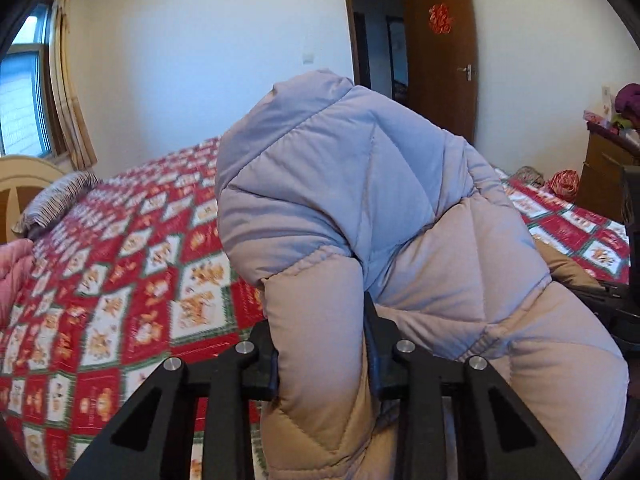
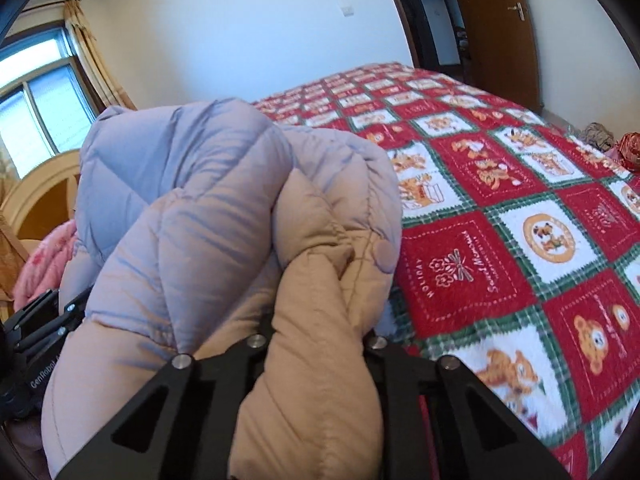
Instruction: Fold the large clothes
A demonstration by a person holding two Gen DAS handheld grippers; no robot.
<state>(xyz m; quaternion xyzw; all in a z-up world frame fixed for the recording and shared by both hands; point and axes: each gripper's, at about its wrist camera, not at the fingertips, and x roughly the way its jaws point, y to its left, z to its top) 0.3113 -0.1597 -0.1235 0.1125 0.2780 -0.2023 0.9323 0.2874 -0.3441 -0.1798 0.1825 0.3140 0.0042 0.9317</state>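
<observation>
A puffy beige quilted jacket [image 1: 380, 184] is bunched up high above the bed. In the left wrist view my left gripper [image 1: 322, 344] is shut on a thick fold of it, the padding squeezed between the black fingers. In the right wrist view the same jacket [image 2: 192, 184] fills the left half, and my right gripper [image 2: 318, 340] is shut on another padded fold beside a round snap button [image 2: 383, 255]. The left gripper's black body [image 2: 38, 328] shows at the far left of the right wrist view, against the jacket. The jacket hides both sets of fingertips.
A bed with a red, white and green patchwork quilt [image 2: 500, 216] spreads beneath. A striped pillow [image 1: 56, 200] and a pink cloth [image 1: 12, 272] lie near the headboard [image 2: 44, 192]. A brown door [image 1: 440, 52] stands open behind; a cabinet [image 1: 604, 168] with clutter stands at right.
</observation>
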